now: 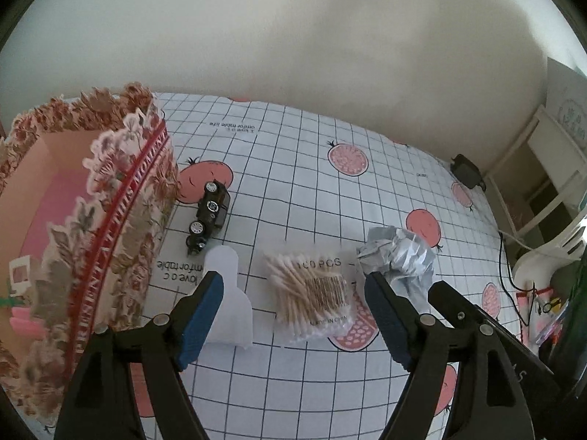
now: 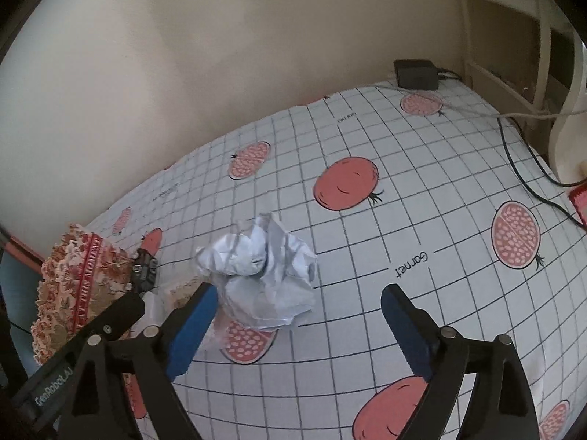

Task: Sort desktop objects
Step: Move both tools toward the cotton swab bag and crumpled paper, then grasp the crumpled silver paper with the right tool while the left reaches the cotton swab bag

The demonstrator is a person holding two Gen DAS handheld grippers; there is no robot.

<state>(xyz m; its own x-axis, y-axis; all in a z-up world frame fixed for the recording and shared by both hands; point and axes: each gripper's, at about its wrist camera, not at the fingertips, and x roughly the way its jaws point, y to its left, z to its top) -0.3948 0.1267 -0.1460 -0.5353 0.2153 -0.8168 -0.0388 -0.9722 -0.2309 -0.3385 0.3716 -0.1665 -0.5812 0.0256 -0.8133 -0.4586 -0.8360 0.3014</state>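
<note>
A clear bag of cotton swabs (image 1: 312,293) lies on the checked tablecloth between the fingers of my open left gripper (image 1: 293,286). A white card (image 1: 229,300) lies by its left finger. A black toy car (image 1: 209,216) lies next to the floral box (image 1: 110,227) on the left. A crumpled paper ball (image 1: 398,256) lies to the right of the swabs. In the right wrist view the paper ball (image 2: 264,278) lies just ahead of my open right gripper (image 2: 297,300), near its left finger. The toy car (image 2: 145,269) and the floral box (image 2: 80,286) show at the left.
A black power adapter (image 2: 416,73) with cables sits at the table's far edge by the wall. A white chair (image 1: 543,249) and shelving stand off the right side. The tablecloth (image 2: 403,220) has pomegranate prints.
</note>
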